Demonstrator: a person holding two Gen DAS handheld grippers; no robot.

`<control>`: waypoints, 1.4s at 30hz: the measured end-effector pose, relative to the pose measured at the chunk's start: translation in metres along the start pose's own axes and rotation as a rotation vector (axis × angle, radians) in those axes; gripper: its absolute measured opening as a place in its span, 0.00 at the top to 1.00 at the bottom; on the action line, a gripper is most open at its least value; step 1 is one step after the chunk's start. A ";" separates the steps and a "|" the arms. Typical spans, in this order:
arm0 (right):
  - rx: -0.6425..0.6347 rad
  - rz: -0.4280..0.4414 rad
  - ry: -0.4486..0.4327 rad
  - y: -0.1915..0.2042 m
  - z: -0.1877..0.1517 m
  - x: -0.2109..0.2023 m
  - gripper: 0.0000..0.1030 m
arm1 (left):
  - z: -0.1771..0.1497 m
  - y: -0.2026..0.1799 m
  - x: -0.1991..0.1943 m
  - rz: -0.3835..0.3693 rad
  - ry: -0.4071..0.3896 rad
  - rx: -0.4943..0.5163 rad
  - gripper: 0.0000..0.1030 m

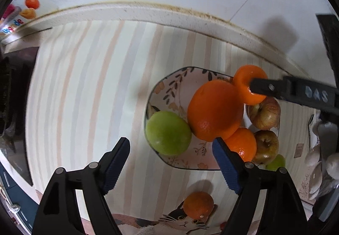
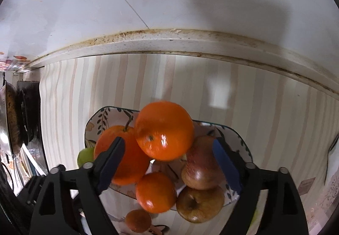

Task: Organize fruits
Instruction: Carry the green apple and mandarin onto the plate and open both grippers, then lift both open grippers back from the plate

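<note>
Fruits, chiefly one glossy round orange mandarin, sit at the right gripper: its jaws stand spread, the mandarin between and just beyond the tips; contact cannot be confirmed. Beneath lies the floral square ceramic plate, heaped with fruit. The left gripper is spread and empty beside the round green apple. The rind is judged firm, light and slippery; grip across the widest part

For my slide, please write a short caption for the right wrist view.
Open right gripper above a floral plate of oranges and apples, one blurred orange between its fingers.
</note>
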State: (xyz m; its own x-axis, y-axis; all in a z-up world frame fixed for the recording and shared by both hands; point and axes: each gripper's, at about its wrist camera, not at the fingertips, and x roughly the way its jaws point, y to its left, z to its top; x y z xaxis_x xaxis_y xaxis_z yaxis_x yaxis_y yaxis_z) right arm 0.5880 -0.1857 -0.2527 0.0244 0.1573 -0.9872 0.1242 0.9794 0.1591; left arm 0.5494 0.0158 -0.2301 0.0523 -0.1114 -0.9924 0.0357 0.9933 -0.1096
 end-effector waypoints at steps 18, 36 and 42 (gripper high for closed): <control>-0.012 -0.073 -0.274 0.003 -0.155 -0.082 0.08 | -0.069 -0.015 -0.048 0.046 -0.157 0.074 0.23; -0.018 -0.072 -0.459 0.024 -0.272 -0.150 0.08 | -0.152 -0.015 -0.116 0.002 -0.313 0.117 0.23; -0.013 -0.052 -0.497 0.028 -0.295 -0.167 0.08 | -0.172 -0.020 -0.136 -0.007 -0.356 0.134 0.23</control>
State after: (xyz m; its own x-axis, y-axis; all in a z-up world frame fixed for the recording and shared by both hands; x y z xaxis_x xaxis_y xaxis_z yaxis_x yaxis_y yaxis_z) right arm 0.2948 -0.1476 -0.0843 0.4888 0.0318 -0.8718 0.1254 0.9864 0.1063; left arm 0.3704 0.0160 -0.1029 0.3937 -0.1454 -0.9077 0.1668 0.9823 -0.0849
